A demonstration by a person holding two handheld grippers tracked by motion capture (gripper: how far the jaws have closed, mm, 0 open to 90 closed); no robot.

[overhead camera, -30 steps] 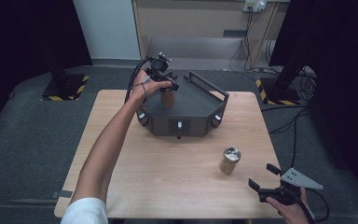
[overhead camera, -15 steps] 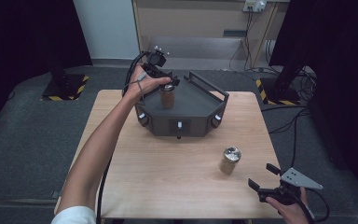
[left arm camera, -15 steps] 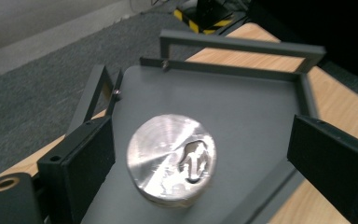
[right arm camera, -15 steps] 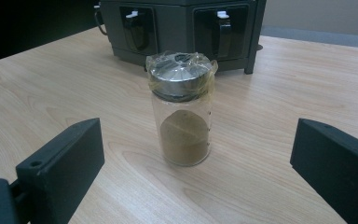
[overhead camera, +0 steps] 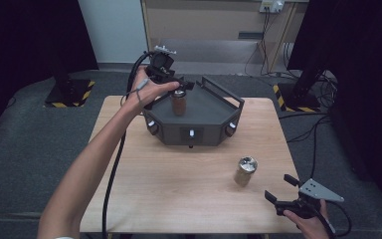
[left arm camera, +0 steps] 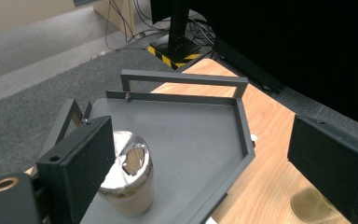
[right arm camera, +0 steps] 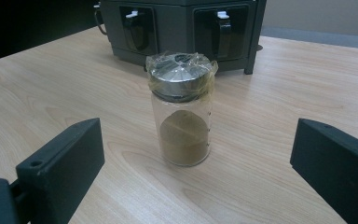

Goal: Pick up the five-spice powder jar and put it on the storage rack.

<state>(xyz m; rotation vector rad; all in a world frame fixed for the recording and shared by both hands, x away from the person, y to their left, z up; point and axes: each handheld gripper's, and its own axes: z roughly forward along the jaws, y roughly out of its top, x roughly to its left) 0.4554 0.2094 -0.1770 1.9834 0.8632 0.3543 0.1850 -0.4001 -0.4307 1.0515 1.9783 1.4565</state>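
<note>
Two glass spice jars wrapped in clear film stand in sight. At left, the left gripper (overhead camera: 185,85) hangs with jaws spread, just opened, over the brown-filled jar (overhead camera: 179,103) standing free on the dark grey hexagonal tray (overhead camera: 214,107). Further right, the other jar (overhead camera: 245,171) stands on the pale wooden table (overhead camera: 179,184). The right gripper (overhead camera: 277,190) rests near it, jaws released.

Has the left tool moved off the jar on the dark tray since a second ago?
Yes. The left tool has pulled up and back from the brown spice jar, towards the far left corner of the dark hexagonal tray; its jaws have just been opening.
</note>
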